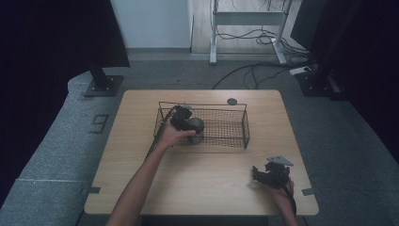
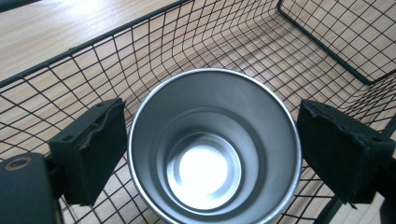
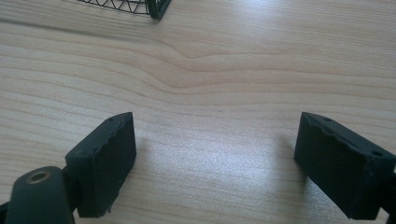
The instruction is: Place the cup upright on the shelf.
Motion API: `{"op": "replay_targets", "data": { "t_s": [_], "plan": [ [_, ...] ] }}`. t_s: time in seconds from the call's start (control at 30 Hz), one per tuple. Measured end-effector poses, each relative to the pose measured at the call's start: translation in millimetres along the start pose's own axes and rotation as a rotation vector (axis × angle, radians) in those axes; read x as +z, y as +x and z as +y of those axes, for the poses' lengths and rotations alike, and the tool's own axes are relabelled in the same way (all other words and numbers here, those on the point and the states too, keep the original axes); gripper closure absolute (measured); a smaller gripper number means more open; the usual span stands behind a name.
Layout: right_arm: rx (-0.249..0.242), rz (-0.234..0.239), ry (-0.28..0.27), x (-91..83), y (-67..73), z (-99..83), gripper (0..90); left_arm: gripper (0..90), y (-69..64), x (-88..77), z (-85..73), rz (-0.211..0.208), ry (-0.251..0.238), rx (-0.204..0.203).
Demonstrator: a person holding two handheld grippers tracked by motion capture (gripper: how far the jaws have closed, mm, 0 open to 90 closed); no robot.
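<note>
Steel cup (image 2: 215, 149) sits between the left gripper (image 2: 212, 154) fingers — spread, barely clear — inside the wire basket (image 2: 327, 42).

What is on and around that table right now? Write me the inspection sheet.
Surface: light wood table, bare around the basket.
Job's things: steel cup standing upright inside the black wire basket.
Clutter: small dark round disc near the far edge.
Grippers: left hand-held gripper in the basket, jaws either side of the cup, a gap at each pad; right hand-held gripper open above bare wood.
Cables: black cables on the floor beyond the table.
Surroundings: grey carpet, white desk frame, dark stands.
</note>
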State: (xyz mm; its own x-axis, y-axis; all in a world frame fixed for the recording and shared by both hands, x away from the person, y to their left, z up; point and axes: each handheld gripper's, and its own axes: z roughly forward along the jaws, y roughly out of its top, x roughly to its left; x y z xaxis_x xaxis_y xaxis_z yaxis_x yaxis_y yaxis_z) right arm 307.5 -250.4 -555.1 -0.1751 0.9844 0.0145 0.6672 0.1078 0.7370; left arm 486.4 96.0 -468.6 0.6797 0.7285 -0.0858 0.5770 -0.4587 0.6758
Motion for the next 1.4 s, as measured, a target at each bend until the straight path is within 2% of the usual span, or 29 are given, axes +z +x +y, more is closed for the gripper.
{"op": "replay_targets", "data": {
  "t_s": [0.2, 0.33, 0.53, 0.67, 0.77, 1.07, 1.27, 1.4],
  "plan": [
    [0.0, 0.0, 0.0, 0.0, -0.1, 0.0, 12.5, 9.8, 0.2, -9.0, 0.4, -0.006, -0.049, -0.017],
    [0.0, 0.0, 0.0, 0.0, 0.0, 0.0, 12.5, 9.9, -1.9, -27.5, 2.7, -0.013, -0.107, -0.019],
    [0.0, 0.0, 0.0, 0.0, -0.1, 0.0, 12.5, 10.0, -4.0, -43.6, -0.7, -0.025, -0.153, -0.015],
    [0.003, -0.004, 0.002, -0.1, -0.1, 0.1, 12.4, 11.0, -6.4, -54.7, -10.3, -0.015, -0.176, 0.004],
    [0.002, -0.005, 0.002, -0.1, -0.1, 0.0, 12.4, 12.3, -7.4, -59.5, -14.6, 0.009, -0.18, 0.017],
    [0.005, -0.006, 0.001, -0.1, 0.1, 0.1, 12.5, 14.3, -15.6, -74.0, -28.7, 0.013, -0.217, 0.019],
    [0.005, -0.006, 0.001, 0.0, 0.0, 0.1, 12.5, 14.8, -22.2, -85.4, -45.6, 0.001, -0.236, 0.033],
    [0.006, -0.006, 0.001, -0.1, 0.1, 0.1, 12.5, 14.8, -30.6, -90.9, -66.6, -0.008, -0.238, 0.068]
  ]
}}
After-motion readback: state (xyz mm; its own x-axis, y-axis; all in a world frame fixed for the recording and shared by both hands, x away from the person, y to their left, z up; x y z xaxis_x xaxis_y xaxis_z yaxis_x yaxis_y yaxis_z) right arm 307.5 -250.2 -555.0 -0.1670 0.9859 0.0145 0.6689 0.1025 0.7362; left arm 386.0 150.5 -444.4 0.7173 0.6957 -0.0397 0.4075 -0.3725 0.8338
